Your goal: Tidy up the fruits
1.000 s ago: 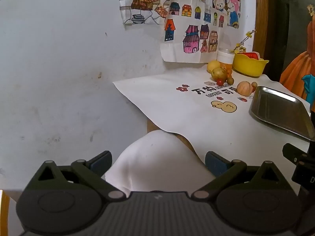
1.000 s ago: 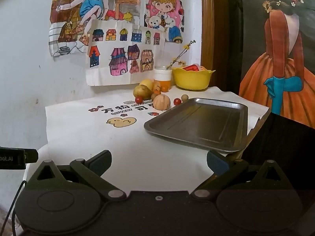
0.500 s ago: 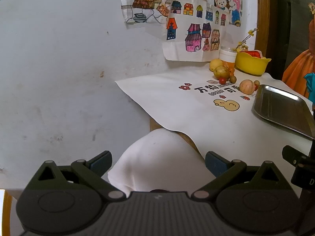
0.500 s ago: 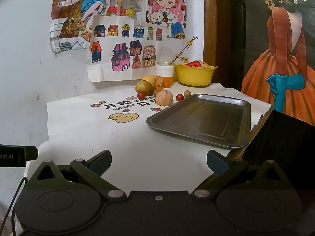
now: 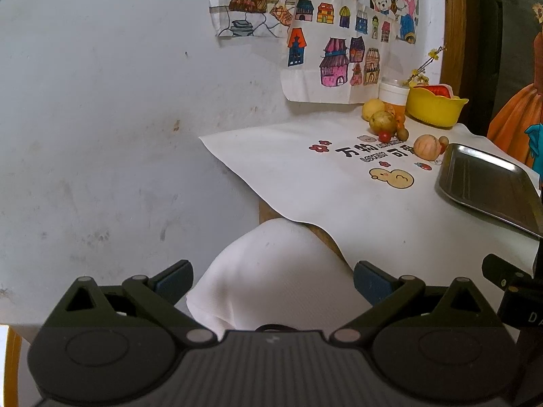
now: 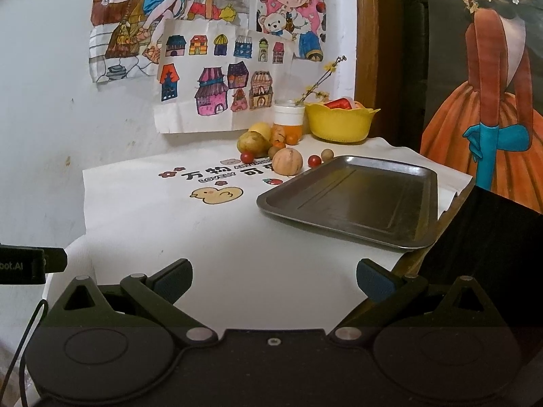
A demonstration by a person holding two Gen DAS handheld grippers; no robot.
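Note:
Several fruits cluster at the back of the table near the wall: a peach-coloured round fruit [image 6: 287,161] [image 5: 427,147], a greenish-yellow fruit [image 6: 252,144] [image 5: 382,122], a yellow one [image 6: 260,129] behind it, and small red tomatoes [image 6: 314,160]. An empty metal tray [image 6: 356,200] [image 5: 488,186] lies in front of them on the right. My left gripper [image 5: 273,276] is open, low before the table's left front corner, holding nothing. My right gripper [image 6: 274,274] is open over the table's front edge, also holding nothing.
A yellow bowl [image 6: 339,123] and a white-lidded jar [image 6: 288,120] stand at the back by the wall. A printed white cloth [image 6: 169,210] covers the table. A white-clad knee [image 5: 271,271] sits under the left gripper. A dark panel [image 6: 492,254] rises at the right.
Both views have crept slightly closer to the table and tilted a little; the fruits and tray have stayed put. Both grippers remain open.

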